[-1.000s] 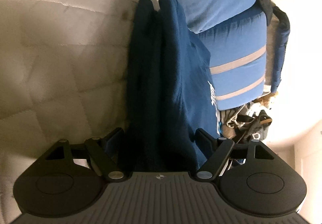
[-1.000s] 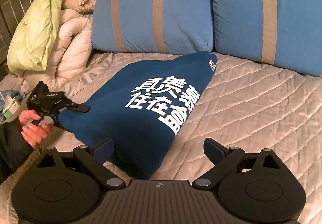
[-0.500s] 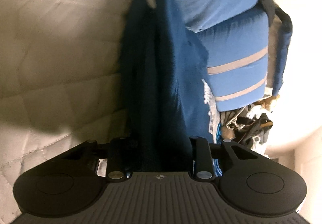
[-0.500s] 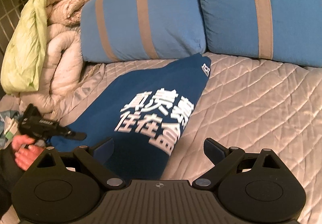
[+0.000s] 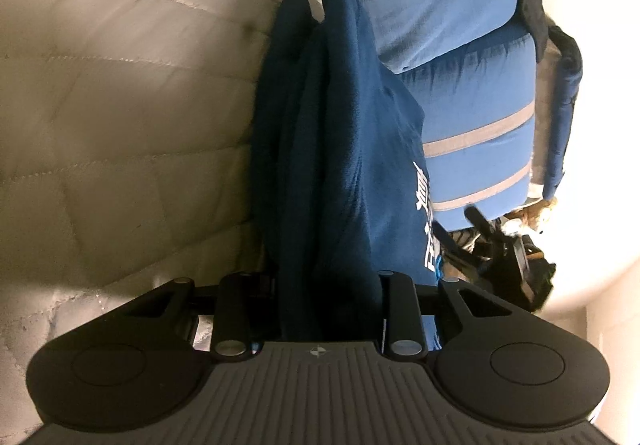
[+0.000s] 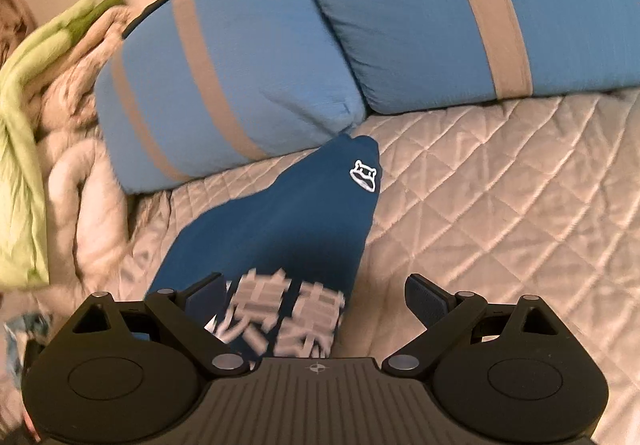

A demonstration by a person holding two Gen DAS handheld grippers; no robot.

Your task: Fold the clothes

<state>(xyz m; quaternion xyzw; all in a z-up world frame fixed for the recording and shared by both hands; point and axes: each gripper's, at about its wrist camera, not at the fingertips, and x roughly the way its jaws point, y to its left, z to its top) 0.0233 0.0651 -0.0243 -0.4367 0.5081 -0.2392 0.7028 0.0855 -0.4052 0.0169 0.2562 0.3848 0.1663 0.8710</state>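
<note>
Navy sweatshirt lay on the quilted bed below the blue pillows; the left claw had just clenched on its bunched edge; the right claw, splayed wide, had swung in over the print, so a fold looked imminent

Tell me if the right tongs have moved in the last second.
Yes. The right tongs have moved forward over the shirt toward the pillows, which now loom larger and nearer in the right wrist view. They are open.
</note>
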